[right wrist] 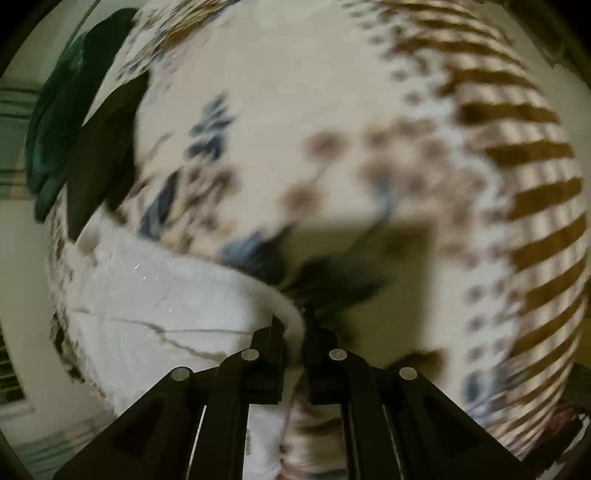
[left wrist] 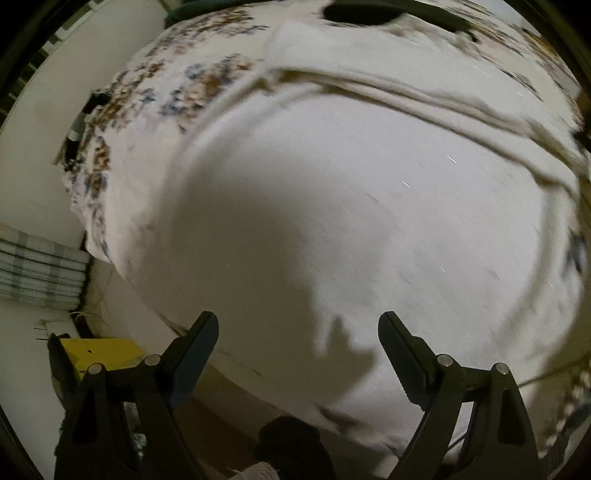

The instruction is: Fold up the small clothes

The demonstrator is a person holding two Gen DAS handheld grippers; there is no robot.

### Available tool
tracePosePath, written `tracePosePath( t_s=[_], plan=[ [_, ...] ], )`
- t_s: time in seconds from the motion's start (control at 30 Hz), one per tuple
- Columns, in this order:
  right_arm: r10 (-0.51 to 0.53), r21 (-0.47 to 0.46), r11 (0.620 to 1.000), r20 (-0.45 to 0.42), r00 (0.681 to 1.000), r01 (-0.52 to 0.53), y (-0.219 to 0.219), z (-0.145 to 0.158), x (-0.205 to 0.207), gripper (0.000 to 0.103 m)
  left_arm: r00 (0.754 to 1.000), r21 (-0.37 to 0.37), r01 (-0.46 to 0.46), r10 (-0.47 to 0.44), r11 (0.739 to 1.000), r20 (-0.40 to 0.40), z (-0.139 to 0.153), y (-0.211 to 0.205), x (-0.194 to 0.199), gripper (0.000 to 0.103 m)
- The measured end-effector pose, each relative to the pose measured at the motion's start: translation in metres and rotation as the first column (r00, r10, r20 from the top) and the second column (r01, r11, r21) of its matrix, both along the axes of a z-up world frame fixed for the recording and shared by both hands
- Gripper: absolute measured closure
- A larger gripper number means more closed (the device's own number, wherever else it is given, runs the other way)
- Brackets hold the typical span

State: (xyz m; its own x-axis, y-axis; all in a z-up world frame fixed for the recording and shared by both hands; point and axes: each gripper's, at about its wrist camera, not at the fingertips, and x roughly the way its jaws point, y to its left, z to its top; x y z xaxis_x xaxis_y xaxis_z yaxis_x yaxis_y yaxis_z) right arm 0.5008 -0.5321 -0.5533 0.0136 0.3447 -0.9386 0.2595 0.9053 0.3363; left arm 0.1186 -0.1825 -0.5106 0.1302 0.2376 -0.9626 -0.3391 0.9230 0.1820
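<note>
A white garment [left wrist: 332, 206] lies spread over the flower-print bed sheet [left wrist: 192, 85], with a folded edge running across its far side. My left gripper [left wrist: 298, 332] is open and empty, hovering above the garment's near part. In the right wrist view the white garment [right wrist: 155, 295] lies at lower left. My right gripper [right wrist: 293, 325] is shut on the garment's edge, which curls up between the fingertips. The view is blurred by motion.
Dark clothes [right wrist: 85, 122] lie at the bed's far left, also showing as a dark piece [left wrist: 362, 13] in the left wrist view. A yellow box [left wrist: 103, 356] and a striped cloth [left wrist: 37, 273] sit beside the bed. The sheet has brown stripes [right wrist: 528, 155] at right.
</note>
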Motion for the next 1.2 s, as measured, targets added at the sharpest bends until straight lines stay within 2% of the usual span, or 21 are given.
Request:
tracePosePath(
  t_s=[0.07, 0.13, 0.2, 0.27, 0.4, 0.47, 0.57, 0.63, 0.67, 0.7, 0.73, 0.8, 0.9, 0.93, 0.97, 1.0, 1.1, 1.2],
  plan=[
    [0.034, 0.046, 0.998, -0.040, 0.999, -0.032, 0.001, -0.010, 0.004, 0.096, 0.999, -0.027, 0.032, -0.032, 0.999, 0.003, -0.002, -0.017, -0.006, 0.015],
    [0.087, 0.090, 0.993, -0.050, 0.995, -0.082, 0.011, -0.011, 0.005, 0.090, 0.996, -0.062, 0.088, -0.087, 0.994, 0.027, -0.003, -0.040, -0.009, 0.015],
    [0.128, 0.088, 0.988, -0.052, 0.990, -0.123, 0.016, -0.005, 0.003, 0.068, 0.986, -0.068, 0.165, -0.163, 0.984, 0.033, -0.008, -0.063, -0.011, 0.015],
    [0.119, 0.124, 0.986, -0.049, 0.992, -0.112, 0.010, 0.004, -0.005, 0.053, 0.973, -0.071, 0.231, -0.230, 0.970, 0.024, -0.016, -0.085, -0.012, 0.015],
    [0.102, 0.171, 0.981, -0.071, 0.992, -0.088, -0.018, 0.020, -0.030, 0.051, 0.953, -0.096, 0.302, -0.303, 0.949, 0.000, -0.039, -0.119, -0.008, 0.015],
    [0.108, 0.205, 0.975, -0.108, 0.988, -0.084, -0.030, 0.019, -0.044, 0.046, 0.940, -0.093, 0.337, -0.340, 0.937, -0.013, -0.050, -0.136, -0.003, 0.015],
    [0.118, 0.229, 0.970, -0.133, 0.984, -0.086, -0.046, 0.014, -0.055, 0.046, 0.920, -0.076, 0.389, -0.391, 0.918, -0.022, -0.066, -0.154, 0.004, 0.016],
    [0.110, 0.247, 0.966, -0.136, 0.985, -0.074, -0.052, 0.009, -0.055, 0.046, 0.904, -0.071, 0.423, -0.427, 0.903, -0.037, -0.076, -0.164, 0.009, 0.054],
    [0.104, 0.265, 0.962, -0.133, 0.986, -0.066, -0.052, 0.005, -0.052, 0.046, 0.896, -0.056, 0.437, -0.439, 0.898, -0.058, -0.081, -0.167, 0.011, 0.086],
    [0.101, 0.283, 0.957, -0.131, 0.986, -0.060, -0.051, 0.001, -0.048, 0.046, 0.896, -0.044, 0.439, -0.441, 0.898, -0.060, -0.082, -0.167, 0.012, 0.087],
    [0.095, 0.304, 0.951, -0.131, 0.987, -0.051, -0.047, -0.004, -0.044, 0.046, 0.900, -0.039, 0.432, -0.433, 0.901, -0.040, -0.078, -0.166, 0.012, 0.093],
    [0.084, 0.340, 0.940, -0.125, 0.989, -0.037, -0.035, -0.016, -0.032, 0.046, 0.918, -0.054, 0.397, -0.398, 0.916, -0.006, -0.068, -0.161, 0.009, 0.093],
    [0.080, 0.364, 0.931, -0.135, 0.988, -0.025, -0.015, -0.034, -0.016, 0.046, 0.921, -0.060, 0.389, -0.389, 0.919, 0.011, -0.059, -0.158, -0.003, 0.094],
    [0.065, 0.370, 0.929, -0.143, 0.988, -0.007, -0.010, -0.041, -0.013, 0.050, 0.919, -0.054, 0.394, -0.394, 0.918, 0.009, -0.057, -0.160, -0.007, 0.094],
    [0.057, 0.363, 0.932, -0.138, 0.989, -0.003, -0.006, -0.044, -0.011, 0.081, 0.919, -0.057, 0.394, -0.394, 0.917, 0.009, -0.056, -0.160, -0.009, 0.094],
    [0.067, 0.340, 0.940, -0.127, 0.990, -0.020, -0.002, -0.045, -0.008, 0.095, 0.920, -0.059, 0.392, -0.392, 0.918, 0.007, -0.054, -0.161, -0.011, 0.094],
    [0.074, 0.250, 0.967, -0.076, 0.994, -0.052, 0.003, -0.035, -0.003, 0.096, 0.921, -0.065, 0.389, -0.390, 0.919, 0.005, -0.054, -0.166, -0.013, 0.094],
    [0.018, 0.175, 0.984, -0.049, 0.999, -0.009, -0.012, -0.023, 0.005, 0.097, 0.922, -0.075, 0.386, -0.388, 0.919, 0.000, -0.061, -0.162, -0.008, 0.094]
  ],
)
